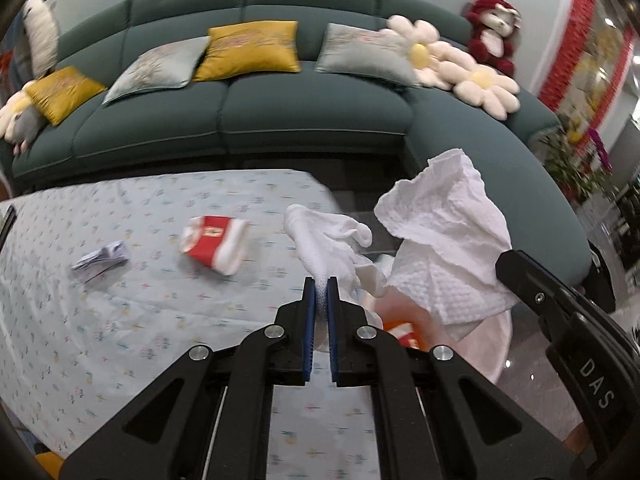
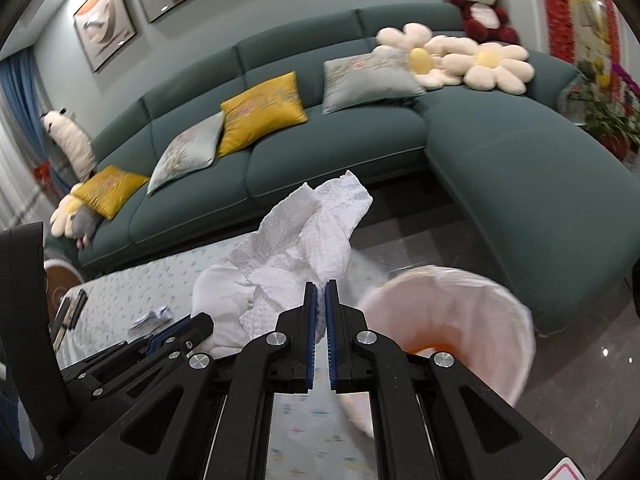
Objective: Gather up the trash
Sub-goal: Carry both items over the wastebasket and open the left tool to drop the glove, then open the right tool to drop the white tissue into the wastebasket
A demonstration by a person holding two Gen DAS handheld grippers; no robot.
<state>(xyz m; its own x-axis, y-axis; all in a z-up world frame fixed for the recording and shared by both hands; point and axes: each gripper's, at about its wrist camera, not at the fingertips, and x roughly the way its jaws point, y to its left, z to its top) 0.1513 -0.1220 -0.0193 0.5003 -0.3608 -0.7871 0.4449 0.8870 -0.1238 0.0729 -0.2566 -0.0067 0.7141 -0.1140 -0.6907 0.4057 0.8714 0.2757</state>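
Note:
My left gripper (image 1: 320,282) is shut on a white glove (image 1: 328,242) and holds it over the table's right edge. My right gripper (image 2: 321,286) is shut on a crumpled white paper towel (image 2: 308,232), which also shows in the left wrist view (image 1: 444,240). Both hang above a bin lined with a pale pink bag (image 2: 452,320), beside the table; the bin also shows in the left wrist view (image 1: 484,344), with something red and orange inside. A red and white packet (image 1: 214,242) and a crumpled paper scrap (image 1: 102,260) lie on the table (image 1: 80,320).
The table has a light patterned cloth. A teal sofa (image 1: 248,120) with yellow and grey cushions curves behind and to the right of it. A dark flat object (image 2: 70,312) lies at the table's left end. Potted plants (image 2: 608,116) stand at far right.

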